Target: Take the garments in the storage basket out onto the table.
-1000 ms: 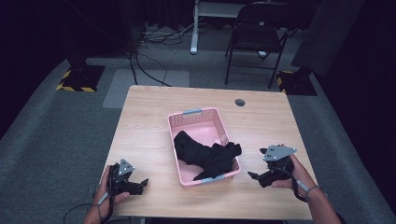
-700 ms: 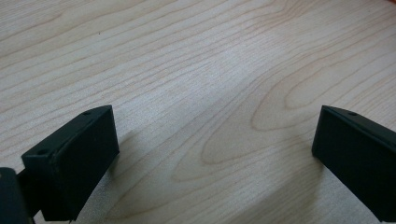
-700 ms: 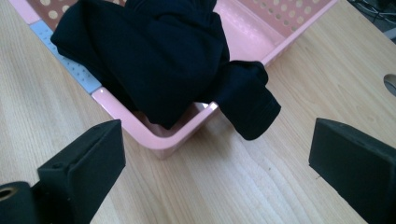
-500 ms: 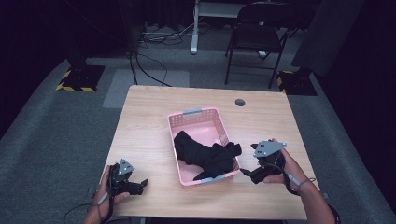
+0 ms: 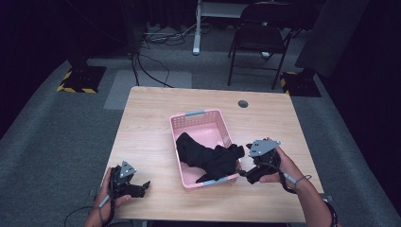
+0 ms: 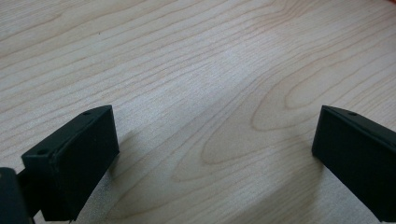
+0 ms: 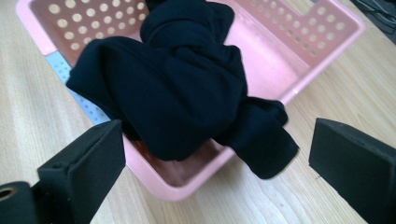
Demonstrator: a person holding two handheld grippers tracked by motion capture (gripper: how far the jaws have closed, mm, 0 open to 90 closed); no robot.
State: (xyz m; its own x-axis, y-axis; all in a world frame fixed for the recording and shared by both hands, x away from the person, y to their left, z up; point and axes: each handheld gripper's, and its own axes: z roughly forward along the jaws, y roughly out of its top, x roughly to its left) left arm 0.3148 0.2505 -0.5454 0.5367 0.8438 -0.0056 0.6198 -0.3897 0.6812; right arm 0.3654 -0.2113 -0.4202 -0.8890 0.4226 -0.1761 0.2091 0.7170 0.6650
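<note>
A pink perforated basket [image 5: 198,124] sits mid-table with a crumpled black garment [image 5: 210,158] heaped in its near half; a fold of the cloth hangs over the basket's right rim. In the right gripper view the black garment [image 7: 182,84] spills over the pink basket [image 7: 299,60] just ahead of the jaws. My right gripper [image 5: 246,174] stands open beside the basket's near right corner, nothing between its jaws. My left gripper [image 5: 142,187] rests open near the table's front left edge, over bare wood [image 6: 210,84].
The wooden table [image 5: 156,118] has a small round cable hole [image 5: 243,103] at its back right. Beyond it stand a folding chair [image 5: 257,33], floor cables and a desk frame. A black stand with hazard stripes [image 5: 78,78] sits at the left.
My right gripper has slid left across the table toward the basket's near right corner. The left gripper, the basket and the garment have kept still.
</note>
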